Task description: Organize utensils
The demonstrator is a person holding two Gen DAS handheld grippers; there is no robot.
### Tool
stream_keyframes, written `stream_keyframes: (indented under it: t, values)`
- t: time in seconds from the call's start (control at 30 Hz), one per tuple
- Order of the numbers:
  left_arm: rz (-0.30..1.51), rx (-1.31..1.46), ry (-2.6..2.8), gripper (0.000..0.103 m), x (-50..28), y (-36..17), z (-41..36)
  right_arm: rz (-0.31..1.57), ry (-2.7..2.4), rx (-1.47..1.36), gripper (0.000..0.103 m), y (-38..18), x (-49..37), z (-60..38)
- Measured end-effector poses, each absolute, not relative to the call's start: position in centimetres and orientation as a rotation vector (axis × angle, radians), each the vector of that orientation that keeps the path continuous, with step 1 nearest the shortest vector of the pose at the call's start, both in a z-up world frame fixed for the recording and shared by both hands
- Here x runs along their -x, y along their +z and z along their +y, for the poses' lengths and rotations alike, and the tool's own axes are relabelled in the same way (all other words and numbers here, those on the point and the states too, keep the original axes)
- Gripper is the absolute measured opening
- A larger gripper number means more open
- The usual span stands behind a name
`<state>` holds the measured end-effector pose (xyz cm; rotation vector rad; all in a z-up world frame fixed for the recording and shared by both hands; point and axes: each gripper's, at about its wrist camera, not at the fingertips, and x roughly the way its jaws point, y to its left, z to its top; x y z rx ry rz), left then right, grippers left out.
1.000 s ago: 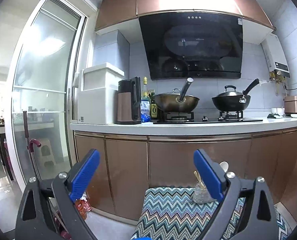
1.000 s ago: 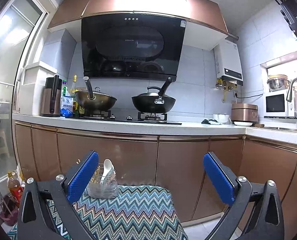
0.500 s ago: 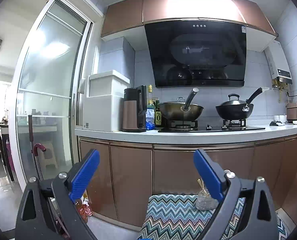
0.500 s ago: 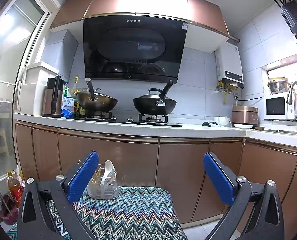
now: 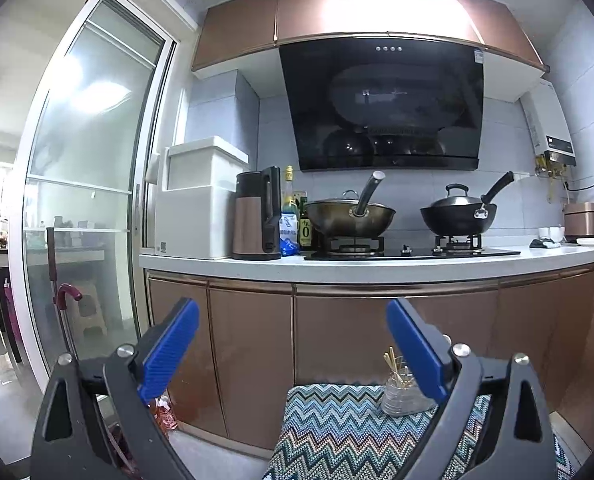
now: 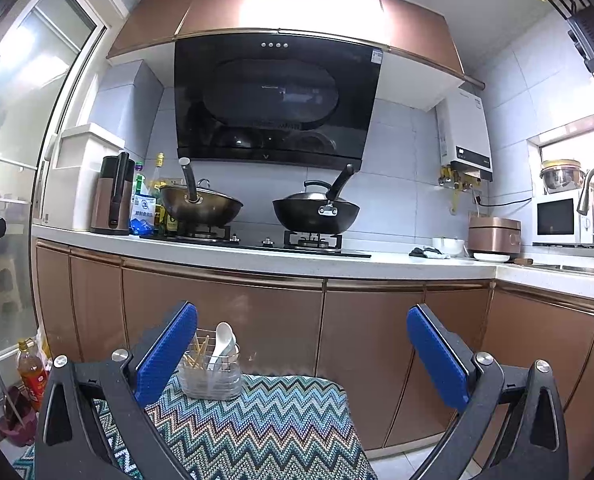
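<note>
A clear utensil holder (image 6: pixel 210 378) stands at the far edge of a zigzag-patterned cloth (image 6: pixel 265 432). It holds a white spoon (image 6: pixel 222 342) and wooden chopsticks (image 6: pixel 199 354). The holder also shows in the left wrist view (image 5: pixel 401 396), partly behind the right finger. My left gripper (image 5: pixel 293 350) is open and empty, held above the cloth's near left side. My right gripper (image 6: pixel 301 354) is open and empty, above the cloth and to the right of the holder.
Brown base cabinets (image 6: pixel 233 320) and a white counter (image 5: pixel 337 266) stand behind the cloth. On the counter are two woks (image 6: pixel 315 210), a kettle (image 5: pixel 257 220) and bottles. A glass sliding door (image 5: pixel 85 200) is at the left; an oil bottle (image 6: pixel 31 372) stands on the floor.
Both grippers have risen and tilted slightly, so the holder and cloth sit lower in both views. Both stay open and empty.
</note>
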<state>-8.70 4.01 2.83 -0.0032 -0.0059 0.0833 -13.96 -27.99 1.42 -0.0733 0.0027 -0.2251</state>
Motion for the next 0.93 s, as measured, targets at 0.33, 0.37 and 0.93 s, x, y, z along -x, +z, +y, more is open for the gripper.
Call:
stream_keyframes:
  t: [0.33,0.37,0.93]
  values:
    - [-0.023,-0.001,0.073,0.095,9.28,3.04,3.55,-0.013,-0.215,0.076,0.103,1.74,14.33,-27.73]
    - [-0.020,-0.002,0.071,0.095,9.28,3.01,3.51,-0.012,-0.214,0.076,0.103,1.73,14.33,-27.72]
    - [-0.003,-0.007,0.056,0.095,9.36,2.84,3.11,-0.018,-0.218,0.064,0.103,1.74,14.48,-27.89]
